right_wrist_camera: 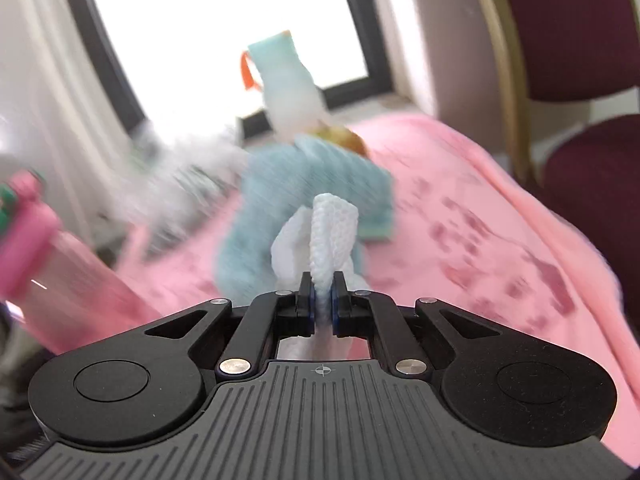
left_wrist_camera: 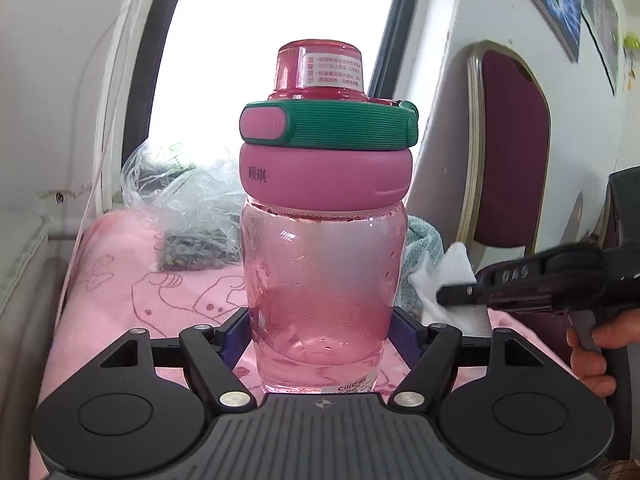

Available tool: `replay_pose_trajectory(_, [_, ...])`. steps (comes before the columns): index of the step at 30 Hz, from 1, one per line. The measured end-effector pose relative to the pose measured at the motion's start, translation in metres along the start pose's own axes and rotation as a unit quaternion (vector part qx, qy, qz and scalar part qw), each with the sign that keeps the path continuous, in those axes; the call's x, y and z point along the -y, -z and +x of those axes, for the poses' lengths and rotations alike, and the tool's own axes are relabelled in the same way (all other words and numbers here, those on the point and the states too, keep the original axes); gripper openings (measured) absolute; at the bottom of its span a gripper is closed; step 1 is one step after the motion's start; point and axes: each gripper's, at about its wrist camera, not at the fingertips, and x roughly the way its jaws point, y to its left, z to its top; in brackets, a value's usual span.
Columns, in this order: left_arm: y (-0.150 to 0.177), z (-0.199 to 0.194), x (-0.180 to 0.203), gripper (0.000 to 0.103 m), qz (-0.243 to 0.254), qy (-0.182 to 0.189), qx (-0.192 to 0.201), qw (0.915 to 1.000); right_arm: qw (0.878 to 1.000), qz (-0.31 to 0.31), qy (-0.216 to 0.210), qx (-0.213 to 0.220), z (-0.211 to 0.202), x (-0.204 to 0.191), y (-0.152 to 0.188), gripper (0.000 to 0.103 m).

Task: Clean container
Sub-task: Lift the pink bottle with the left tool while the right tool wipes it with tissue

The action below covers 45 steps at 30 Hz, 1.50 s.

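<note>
bottle pose: pink bottle upright, long axis vertical, cap end up, base on the pink cloth; seen close and centred in the left wrist view
bottle in right view: same bottle at the left edge, blurred, looks tilted there, probably camera angle
bottle parts: clear pink body, pink collar, green ribbed band with a pink tab, translucent red cap on top
writing on collar: two Chinese characters, dark print on pink
writing on cap: white sticker with red Chinese text, too small to read, "45" just legible
writing on base: white label at the bottom edge, partly cut off, reads roughly "Cille"
writing on tool: "DAS" embossed on the right gripper's body in the left view
left gripper: left gripper wide apart, blue pads pressed on both sides of the bottle's lower body, gripping it
right gripper: right gripper clamped nearly together on a white paper towel, wad sticking out forward past the tips
right gripper location: right of the bottle in the left view, tips near it, not touching; hand on the trigger
behind bottle: teal towel, clear plastic bag with dark contents, maroon chair, window
far object: pale teal bottle with orange loop, blurred
</note>
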Motion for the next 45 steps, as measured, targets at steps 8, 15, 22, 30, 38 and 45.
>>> replay_pose_trajectory(8, [0.0, -0.005, -0.007, 0.071, -0.022, 0.013, 0.004, 0.9997, 0.985, 0.123, -0.121, -0.017, 0.013, 0.03, 0.014, 0.007])
replay_pose_trajectory(15, [0.001, -0.003, -0.004, 0.071, -0.007, 0.008, 0.007, 0.9999, 0.937, 0.112, -0.33, 0.012, 0.008, -0.007, 0.013, 0.008])
replay_pose_trajectory(22, [0.002, -0.008, -0.018, 0.071, -0.054, 0.015, 0.011, 0.9984, 0.982, 0.086, -0.129, -0.107, 0.057, -0.008, 0.029, 0.008])
replay_pose_trajectory(30, [0.002, -0.008, -0.01, 0.071, -0.021, 0.011, 0.008, 0.9997, 0.939, 0.098, -0.329, 0.026, 0.004, -0.005, 0.016, 0.008])
replay_pose_trajectory(38, [0.004, -0.008, 0.002, 0.071, 0.034, 0.005, 0.004, 0.9994, 0.979, 0.071, -0.152, -0.119, 0.06, -0.004, 0.032, 0.009])
replay_pose_trajectory(45, [0.006, -0.002, 0.02, 0.071, 0.062, -0.037, 0.001, 0.9974, 0.976, 0.121, -0.153, -0.093, 0.046, 0.026, 0.028, 0.008])
